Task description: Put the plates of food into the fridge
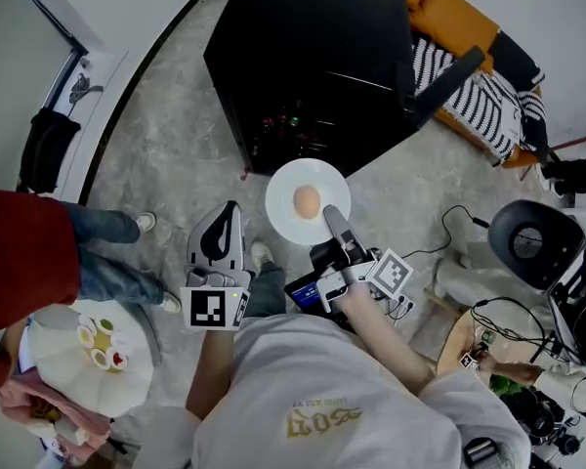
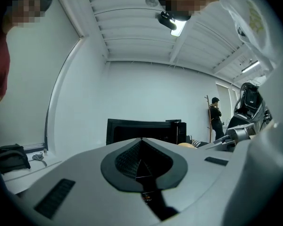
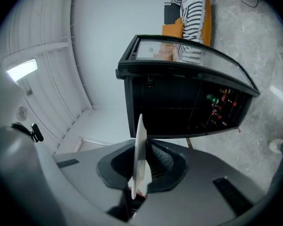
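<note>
Your right gripper (image 1: 332,219) is clamped on the rim of the white plate (image 1: 291,176), on its side away from the black fridge (image 1: 313,57). The plate hangs just short of the fridge, with a round piece of food (image 1: 307,200) loose on it. It is stiff, probably slick and breakable, and a rim pinch gives little support, so keep it flat. Your left gripper (image 1: 227,225) is closed on nothing, farther from the fridge.

Grey mottled floor (image 1: 176,145), black fridge (image 1: 313,57) and orange sofa (image 1: 441,13) on it
</note>
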Demonstrator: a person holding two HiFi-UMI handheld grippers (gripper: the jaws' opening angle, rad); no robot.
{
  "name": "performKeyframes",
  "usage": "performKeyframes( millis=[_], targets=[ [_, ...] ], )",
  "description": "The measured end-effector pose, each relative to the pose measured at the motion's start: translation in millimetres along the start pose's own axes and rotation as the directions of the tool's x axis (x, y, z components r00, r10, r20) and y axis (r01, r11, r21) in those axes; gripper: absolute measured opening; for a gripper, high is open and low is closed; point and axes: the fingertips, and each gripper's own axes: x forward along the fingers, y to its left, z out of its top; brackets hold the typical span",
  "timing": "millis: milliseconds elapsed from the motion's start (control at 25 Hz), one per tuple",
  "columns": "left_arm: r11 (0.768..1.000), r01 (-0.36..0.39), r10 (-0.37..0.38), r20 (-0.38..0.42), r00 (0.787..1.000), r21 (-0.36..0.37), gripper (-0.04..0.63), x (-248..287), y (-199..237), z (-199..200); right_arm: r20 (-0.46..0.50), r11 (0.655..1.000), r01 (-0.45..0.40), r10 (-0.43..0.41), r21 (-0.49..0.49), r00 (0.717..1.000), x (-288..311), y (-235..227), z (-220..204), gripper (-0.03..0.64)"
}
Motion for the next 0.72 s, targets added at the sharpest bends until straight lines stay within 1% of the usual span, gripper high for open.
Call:
performKeyframes(
  millis=[160, 280, 480, 720],
  targets=[
    [1.000, 0.004, -0.004, -0.001, 1.000, -0.012, 0.006, 20, 25, -5, 0.015, 1.000, -0.002, 0.002, -0.021, 1.000, 30, -3, 4, 0.031],
    [1.000, 0.017, -0.017, -0.011, 1.000, -0.023, 0.006, 26, 38, -13, 0.033, 1.000, -0.003, 0.004, -0.020, 0.999, 44, -3, 1, 0.031],
    [0.999, 0.024, -0.024, -0.024, 0.999, -0.031, 0.006, 43, 51, -26, 0.052, 0.999, -0.001, 0.003, -0.039, 0.999, 58, -7, 10, 0.031],
    [0.999, 0.008, -0.010, -0.035, 0.999, -0.042, 0.006, 50, 59, -37, 0.062, 1.000, 0.009, -0.008, -0.028, 0.998, 64, -15, 16, 0.031]
  ],
)
